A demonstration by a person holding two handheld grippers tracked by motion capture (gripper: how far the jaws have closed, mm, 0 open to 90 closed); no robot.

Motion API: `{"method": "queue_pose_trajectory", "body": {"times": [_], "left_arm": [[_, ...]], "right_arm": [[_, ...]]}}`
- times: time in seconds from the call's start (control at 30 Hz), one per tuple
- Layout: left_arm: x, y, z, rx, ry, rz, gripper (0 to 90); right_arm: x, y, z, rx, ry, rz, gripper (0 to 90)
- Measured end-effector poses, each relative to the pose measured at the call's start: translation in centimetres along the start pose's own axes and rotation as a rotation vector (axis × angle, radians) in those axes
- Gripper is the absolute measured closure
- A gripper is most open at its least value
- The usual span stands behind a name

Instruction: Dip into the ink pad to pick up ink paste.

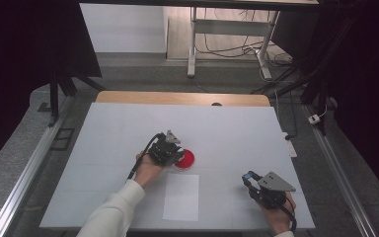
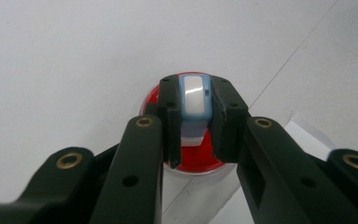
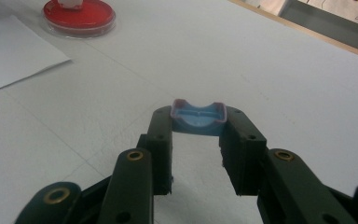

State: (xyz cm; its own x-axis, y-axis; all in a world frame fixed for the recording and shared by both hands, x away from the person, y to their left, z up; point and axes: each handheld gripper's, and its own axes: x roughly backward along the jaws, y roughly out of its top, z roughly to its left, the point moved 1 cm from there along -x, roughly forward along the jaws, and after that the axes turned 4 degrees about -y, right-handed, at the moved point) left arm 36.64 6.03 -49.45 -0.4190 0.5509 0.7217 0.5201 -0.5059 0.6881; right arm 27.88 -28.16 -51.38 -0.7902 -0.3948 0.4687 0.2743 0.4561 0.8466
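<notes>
two grippers, each pinching something. the left gripper (image 2: 195, 122) has its jaws pressed on a small blue-and-white piece (image 2: 194, 100), held directly over the red dish (image 2: 196, 158); from the high view that gripper (image 1: 173, 152) sits just beside the dish (image 1: 185, 158). the right gripper (image 3: 196, 140) clamps a flattened blue cap (image 3: 197, 117) at its jaw tips, above the white table (image 3: 270, 70). a paper sheet (image 1: 181, 196) lies between the two hands, near the table's front edge.
</notes>
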Motion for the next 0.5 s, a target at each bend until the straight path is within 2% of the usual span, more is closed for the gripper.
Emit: {"method": "queue_pose_trajectory", "body": {"times": [0.5], "left_arm": [[-0.32, -0.06, 0.13, -0.001, 0.003, 0.013, 75.7]], "right_arm": [[-0.01, -0.02, 0.01, 0.001, 0.0, 0.005, 65.1]]}}
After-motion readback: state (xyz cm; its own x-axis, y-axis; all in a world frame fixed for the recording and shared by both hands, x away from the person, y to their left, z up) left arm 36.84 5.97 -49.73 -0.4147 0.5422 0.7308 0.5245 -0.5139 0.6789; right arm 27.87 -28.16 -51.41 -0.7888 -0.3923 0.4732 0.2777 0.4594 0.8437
